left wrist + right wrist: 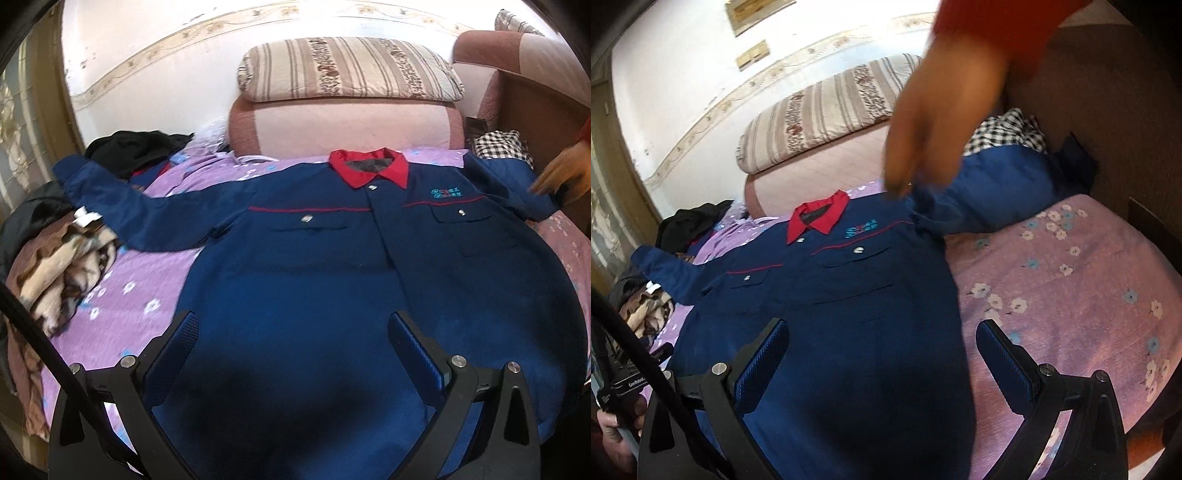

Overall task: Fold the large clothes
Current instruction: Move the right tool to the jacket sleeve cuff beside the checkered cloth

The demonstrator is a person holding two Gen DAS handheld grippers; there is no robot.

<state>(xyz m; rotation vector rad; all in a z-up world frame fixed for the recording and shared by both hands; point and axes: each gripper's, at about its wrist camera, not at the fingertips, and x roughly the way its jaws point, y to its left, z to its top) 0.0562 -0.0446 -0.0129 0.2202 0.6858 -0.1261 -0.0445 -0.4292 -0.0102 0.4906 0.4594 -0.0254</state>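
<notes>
A large navy work jacket [332, 266] with a red collar [369, 168] lies front up and spread flat on a purple flowered bed sheet [122, 295]; it also shows in the right wrist view [849, 314]. My left gripper [291, 328] is open and empty, hovering above the jacket's lower body. My right gripper [882, 338] is open and empty above the jacket's right hem side. A bare hand [923, 122] pinches the jacket's right sleeve [990, 192] near the shoulder; the hand also shows in the left wrist view [565, 173].
A pile of brown and cream cloth [62, 266] and black clothes [136, 147] lie at the left. A striped pillow [347, 70] rests on a pink folded quilt [343, 125] at the bed's head. Checkered cloth [498, 144] and a brown headboard [535, 107] stand at right.
</notes>
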